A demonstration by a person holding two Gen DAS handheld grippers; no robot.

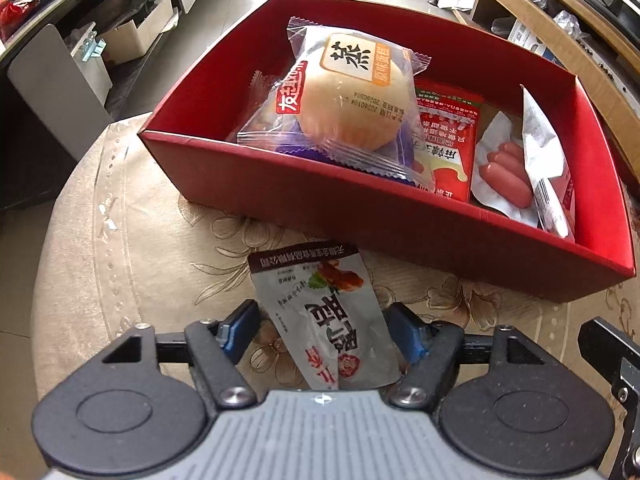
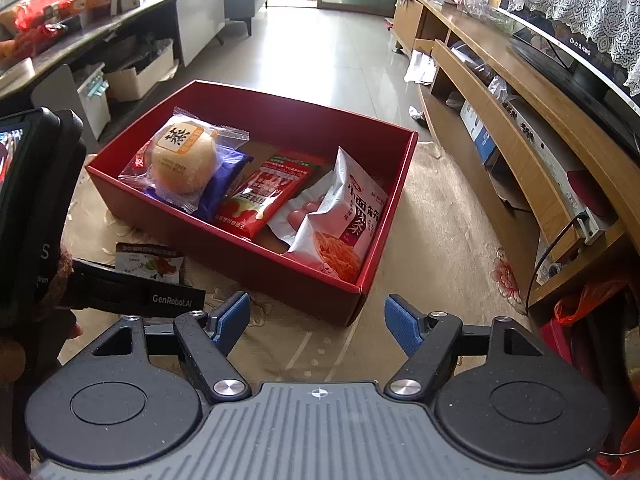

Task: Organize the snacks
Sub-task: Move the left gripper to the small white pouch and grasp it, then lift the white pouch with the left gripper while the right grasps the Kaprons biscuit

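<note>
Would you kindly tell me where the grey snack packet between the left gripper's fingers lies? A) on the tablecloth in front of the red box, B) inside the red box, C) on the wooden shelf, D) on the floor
A: the grey snack packet lies on the tablecloth, outside the red box, between the left gripper's fingers.

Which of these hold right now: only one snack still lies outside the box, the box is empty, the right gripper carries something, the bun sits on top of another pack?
1. One grey-white foil snack pouch lies on the floral tablecloth, outside the red cardboard box. True.
2. The box is empty. False: it holds several packs, among them a red sauce sachet.
3. The right gripper carries a snack. False: its jaws stand open over bare cloth.
4. The round wrapped bun rests on a purple pack. True.
5. The pouch lies between the left gripper fingers. True.
</note>
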